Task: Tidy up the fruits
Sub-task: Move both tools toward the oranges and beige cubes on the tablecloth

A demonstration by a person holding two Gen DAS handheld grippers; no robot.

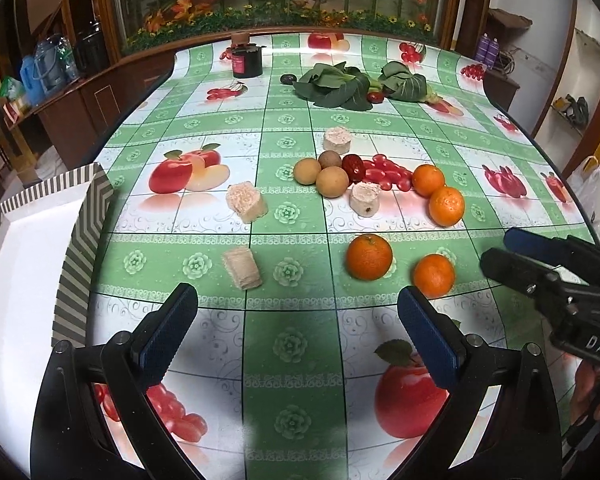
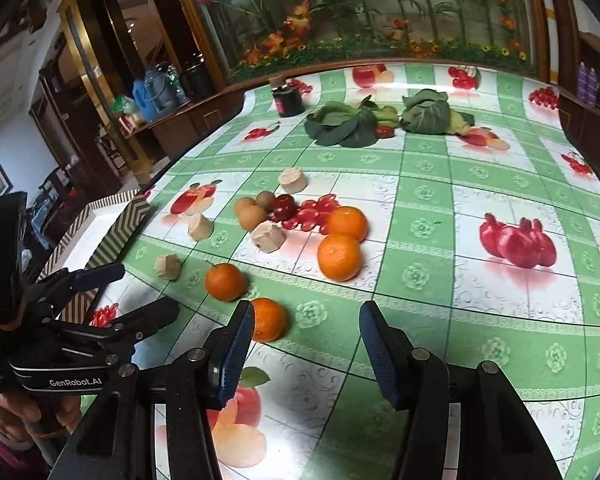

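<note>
Table under a glossy green-and-white fruit-print oilcloth. Four round orange mandarins lie loose near its middle, beside three small tan round fruits. White box with zigzag-striped rim at left edge. Left gripper and right gripper both gape, holding nothing.

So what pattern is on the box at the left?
Grey-and-white zigzag stripes on the box walls, plain white inside; clearest in the left wrist view.

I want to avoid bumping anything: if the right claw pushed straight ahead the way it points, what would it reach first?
Probably bare tablecloth: the open right claw points down at an empty green patch. The nearest orange sits just beside its left finger, off that line, though depth is uncertain.
</note>
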